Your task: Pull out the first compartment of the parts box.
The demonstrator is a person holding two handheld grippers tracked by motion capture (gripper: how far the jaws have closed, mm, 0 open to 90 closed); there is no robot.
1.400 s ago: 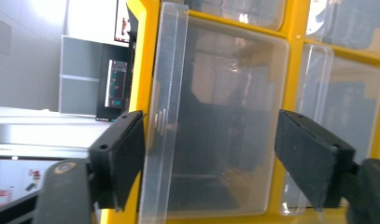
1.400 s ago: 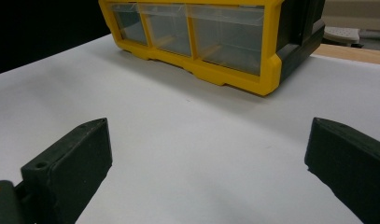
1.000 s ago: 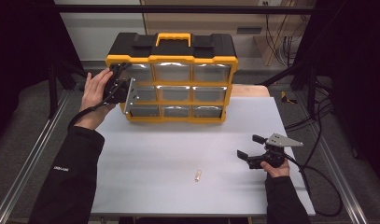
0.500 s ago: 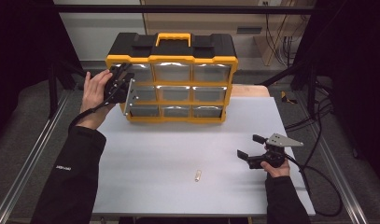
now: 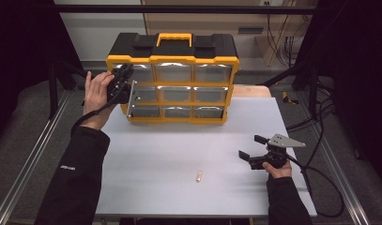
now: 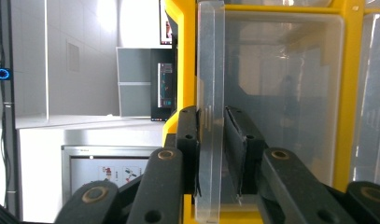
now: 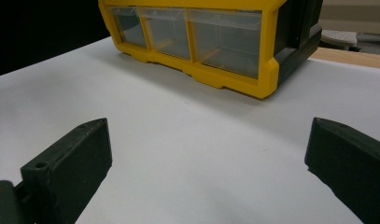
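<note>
- Drawer front (image 6: 210,93) of the organizer's (image 5: 172,61) top-left drawer: my left gripper (image 6: 215,154) has just been closing and pinches its clear lip.
- I pull straight out, keeping level.
- Right gripper (image 5: 251,149) rests spread.

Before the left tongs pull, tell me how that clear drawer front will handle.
The clear drawer front looks like thin, glossy plastic, so it may flex and slip between the left tongs. The drawer looks empty, so probably light; the organizer might slide forward instead.

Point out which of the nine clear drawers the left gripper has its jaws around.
The top-left drawer: the left gripper has just been closing its jaws on its clear front lip; the other eight go untouched.
</note>
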